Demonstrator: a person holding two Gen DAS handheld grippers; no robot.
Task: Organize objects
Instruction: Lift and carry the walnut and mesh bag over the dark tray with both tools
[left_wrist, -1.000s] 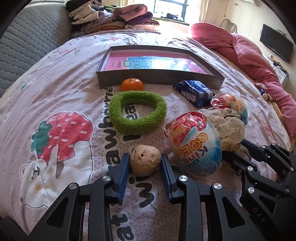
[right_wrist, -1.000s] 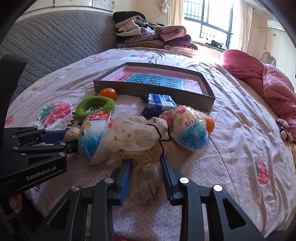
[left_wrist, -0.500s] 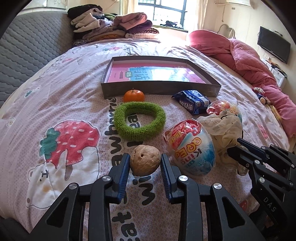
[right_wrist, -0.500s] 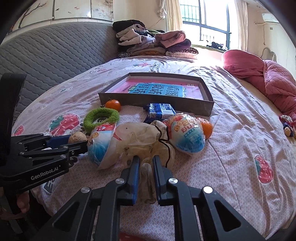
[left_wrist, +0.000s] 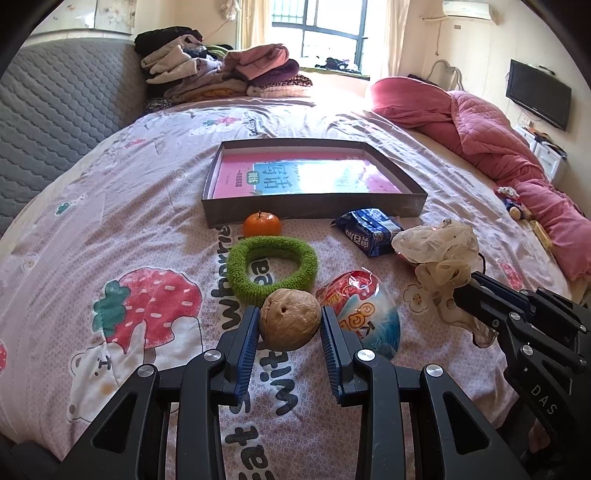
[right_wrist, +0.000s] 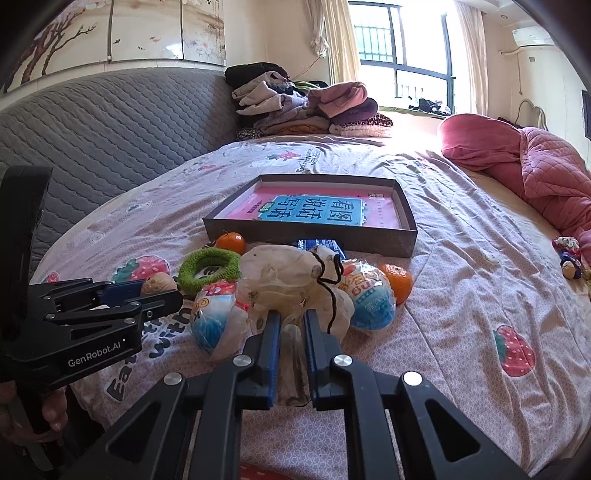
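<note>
The left hand-held gripper (left_wrist: 289, 325) pinches the walnut (left_wrist: 290, 319); the right hand-held gripper (right_wrist: 289, 332) pinches the mesh bag (right_wrist: 291, 284). Only the right view shows a second orange (right_wrist: 398, 281).

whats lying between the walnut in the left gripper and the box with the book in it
In the left wrist view, the green fuzzy ring lies just past the walnut, then the small orange sits right against the front wall of the box.
</note>
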